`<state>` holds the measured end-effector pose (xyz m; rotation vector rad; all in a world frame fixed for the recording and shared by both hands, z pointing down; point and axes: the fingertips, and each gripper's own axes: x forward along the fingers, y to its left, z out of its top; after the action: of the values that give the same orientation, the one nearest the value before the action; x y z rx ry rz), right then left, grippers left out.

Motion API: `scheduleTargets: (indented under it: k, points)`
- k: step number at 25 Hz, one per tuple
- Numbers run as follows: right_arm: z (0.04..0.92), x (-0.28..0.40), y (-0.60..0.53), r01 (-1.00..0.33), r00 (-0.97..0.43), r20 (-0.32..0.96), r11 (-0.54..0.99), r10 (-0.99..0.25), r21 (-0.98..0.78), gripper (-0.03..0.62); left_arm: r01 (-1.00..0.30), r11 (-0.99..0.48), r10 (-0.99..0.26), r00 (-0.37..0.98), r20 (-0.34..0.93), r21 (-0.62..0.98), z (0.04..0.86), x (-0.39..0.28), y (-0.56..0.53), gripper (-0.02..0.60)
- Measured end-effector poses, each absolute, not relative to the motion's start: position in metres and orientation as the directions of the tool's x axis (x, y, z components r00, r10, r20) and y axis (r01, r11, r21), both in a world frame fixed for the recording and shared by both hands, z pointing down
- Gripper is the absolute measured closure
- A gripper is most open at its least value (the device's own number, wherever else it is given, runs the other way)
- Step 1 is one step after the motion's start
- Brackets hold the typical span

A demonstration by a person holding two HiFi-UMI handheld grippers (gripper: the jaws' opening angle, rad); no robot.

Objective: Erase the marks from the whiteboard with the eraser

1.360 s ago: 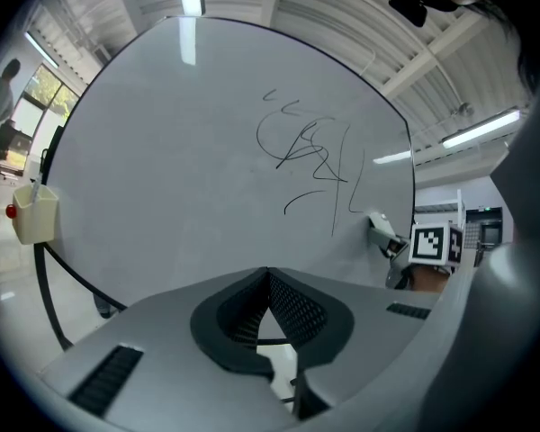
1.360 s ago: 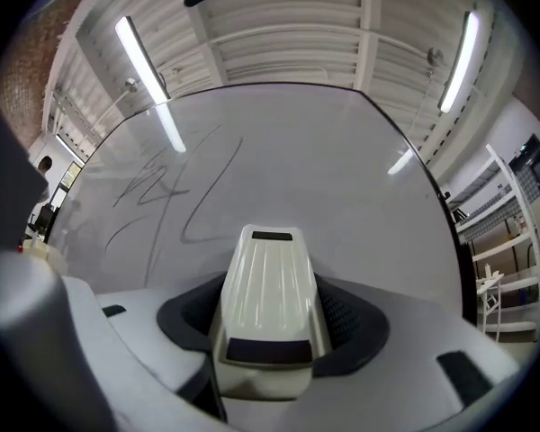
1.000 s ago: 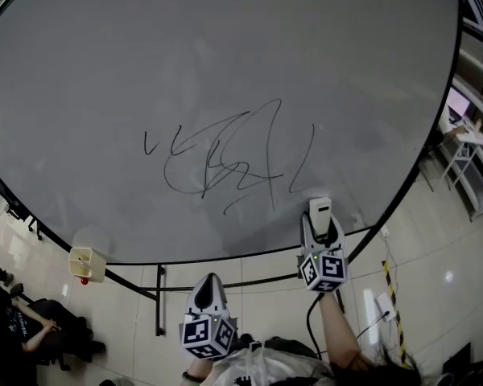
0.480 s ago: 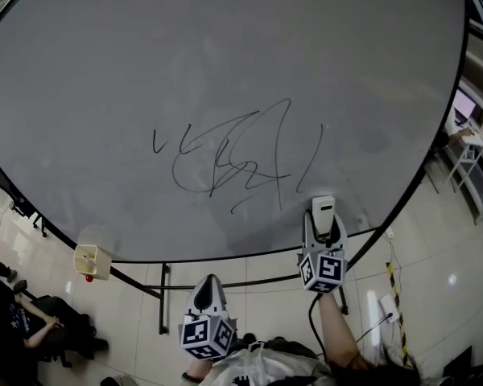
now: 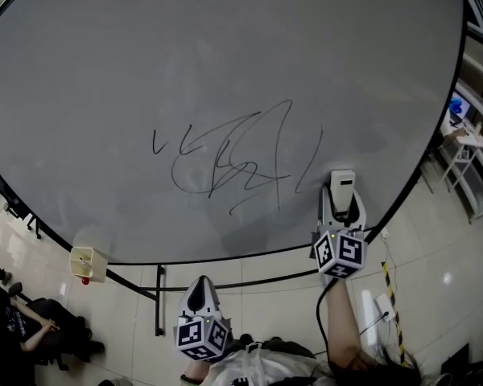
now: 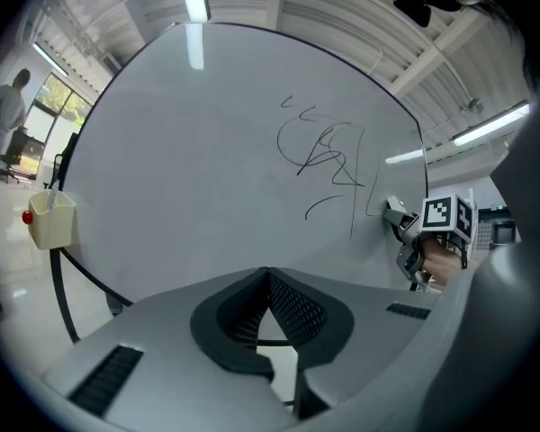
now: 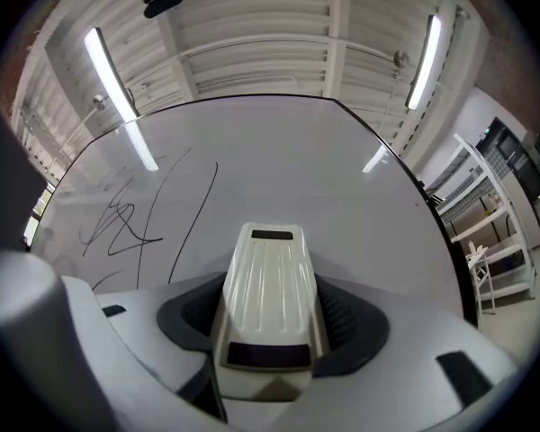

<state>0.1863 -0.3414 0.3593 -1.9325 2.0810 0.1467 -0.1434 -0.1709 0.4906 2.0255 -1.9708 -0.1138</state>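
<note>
Right claw (image 5: pixel 342 203) is up at the whiteboard (image 5: pixel 225 47), clamped on the eraser (image 7: pixel 268 282). In the right gripper view I can see both jaws pressed against the long sides of that cream ribbed body, with its nose sticking out ahead toward the board. The eraser sits low on the board's right side, just right of the marks (image 5: pixel 229 163) and beside the long slanted stroke at their right end. Nose touching the surface or just off it? I cannot tell from here.

The marks are all there: a black scribble across the middle of the board, with a small tick out on its left and a short curve below.

Left claw (image 5: pixel 200 296) hangs low, below the board's bottom edge and over the tiled floor (image 5: pixel 266 296), well apart from the eraser. Its own view shows the jaws closed tip to tip with nothing between them.

A cream box (image 5: pixel 87 262) hangs at the board's lower-left edge, with something small and red under it. A person (image 5: pixel 24 324) sits on the floor far left, and a white rack (image 5: pixel 467 155) stands off to the right.
</note>
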Motion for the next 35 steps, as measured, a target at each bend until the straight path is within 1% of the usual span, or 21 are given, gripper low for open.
scheduleTargets:
  k: [2,3,6,8,10,13,15,16,18,20,22,24,26,30,32,35]
  points:
    - [0.372,0.173,-0.339,-0.983,-0.073,-0.265,0.114,-0.961,-0.143,0.316,-0.96,-0.007,-0.986,0.053,0.156,0.281,0.491,-0.143,-0.173,0.586]
    - [0.39,0.159,-0.336,-0.981,-0.108,-0.235,0.141,-0.966,-0.13,0.316,-0.959,-0.01,-0.986,0.056,0.156,0.283,0.492,-0.142,-0.174,0.586]
    - [0.459,0.105,-0.324,-0.97,-0.241,-0.102,0.242,-0.965,-0.005,0.316,-0.957,-0.022,-0.986,0.068,0.151,0.289,0.49,-0.137,-0.176,0.586]
    - [0.47,0.091,-0.321,-0.963,-0.262,-0.074,0.256,-0.962,0.083,0.316,-0.957,-0.027,-0.987,0.071,0.145,0.288,0.488,-0.135,-0.177,0.586]
    - [0.431,0.098,-0.324,-0.968,-0.235,-0.129,0.219,-0.964,0.122,0.316,-0.958,-0.023,-0.987,0.067,0.143,0.287,0.487,-0.137,-0.175,0.586]
    - [0.348,0.12,-0.331,-0.965,-0.164,-0.226,0.108,-0.96,0.239,0.318,-0.957,-0.004,-0.987,0.05,0.151,0.291,0.491,-0.144,-0.174,0.586]
    - [0.311,0.129,-0.333,-0.971,-0.123,-0.269,0.06,-0.955,0.233,0.318,-0.955,0.006,-0.987,0.042,0.156,0.298,0.494,-0.147,-0.174,0.586]
    - [0.304,0.131,-0.333,-0.978,-0.111,-0.281,0.054,-0.953,0.203,0.318,-0.953,0.008,-0.987,0.041,0.156,0.302,0.495,-0.147,-0.175,0.586]
    - [0.32,0.126,-0.332,-0.984,-0.114,-0.276,0.069,-0.954,0.167,0.316,-0.952,0.008,-0.988,0.04,0.151,0.307,0.494,-0.148,-0.175,0.586]
    - [0.366,0.113,-0.329,-0.973,-0.141,-0.222,0.094,-0.965,0.209,0.316,-0.952,0.003,-0.988,0.044,0.147,0.307,0.493,-0.148,-0.175,0.586]
    - [0.415,0.103,-0.326,-0.954,-0.155,-0.139,0.112,-0.978,0.277,0.316,-0.953,0.001,-0.988,0.045,0.145,0.304,0.492,-0.149,-0.175,0.586]
    - [0.434,0.1,-0.325,-0.94,-0.148,-0.09,0.112,-0.985,0.323,0.316,-0.953,0.003,-0.989,0.042,0.143,0.303,0.491,-0.151,-0.175,0.586]
    - [0.42,0.103,-0.326,-0.936,-0.14,-0.094,0.101,-0.986,0.336,0.319,-0.952,0.008,-0.989,0.038,0.142,0.306,0.49,-0.152,-0.174,0.586]
    - [0.338,0.111,-0.33,-0.934,-0.111,-0.208,0.03,-0.972,0.356,0.319,-0.95,0.013,-0.989,0.034,0.144,0.312,0.491,-0.154,-0.175,0.586]
    - [0.306,0.114,-0.331,-0.938,-0.098,-0.222,0.016,-0.97,0.345,0.324,-0.949,0.007,-0.988,0.041,0.146,0.314,0.493,-0.151,-0.176,0.586]
    - [0.3,0.116,-0.33,-0.959,-0.073,-0.244,0.001,-0.967,0.284,0.318,-0.95,-0.005,-0.987,0.054,0.149,0.313,0.494,-0.148,-0.178,0.586]
